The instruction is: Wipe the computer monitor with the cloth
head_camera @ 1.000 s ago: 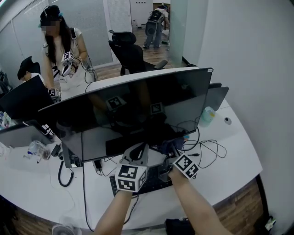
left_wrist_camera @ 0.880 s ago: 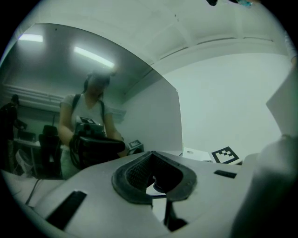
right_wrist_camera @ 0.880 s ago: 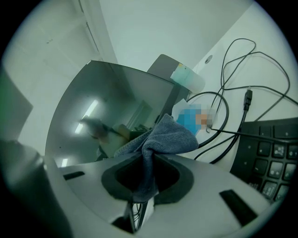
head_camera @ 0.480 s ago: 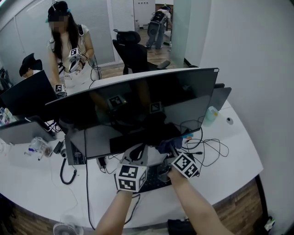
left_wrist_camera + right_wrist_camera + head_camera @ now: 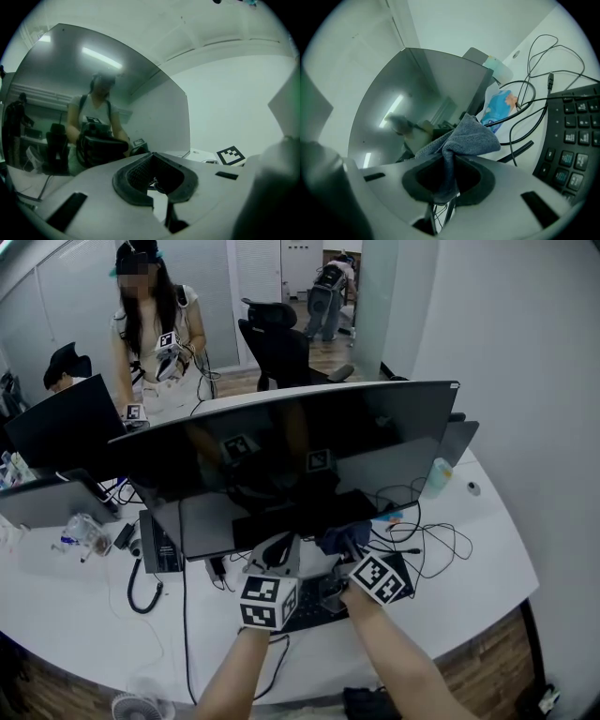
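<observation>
The wide curved dark monitor (image 5: 281, 456) stands across the middle of the white desk (image 5: 75, 606). Both grippers sit close together just below its lower edge. My right gripper (image 5: 342, 547) is shut on a blue-grey cloth (image 5: 335, 538); in the right gripper view the cloth (image 5: 464, 138) bunches up out of the jaws of the right gripper (image 5: 445, 180), with the monitor screen (image 5: 417, 89) right behind it. My left gripper (image 5: 277, 561) is shut with nothing in it; the left gripper view shows this gripper (image 5: 154, 180) facing the reflective screen (image 5: 70, 93).
A black keyboard (image 5: 572, 136) lies under the grippers, with loose cables (image 5: 427, 540) and a blue packet (image 5: 499, 105) to the right. A bottle (image 5: 435, 476) stands at the monitor's right end. Other monitors (image 5: 61, 432), clutter, a person (image 5: 155, 334) and an office chair (image 5: 281, 348) lie beyond.
The head view has shifted a little, so the monitor and the people behind sit further right. Both grippers have stayed below the monitor's lower edge, the cloth still held.
</observation>
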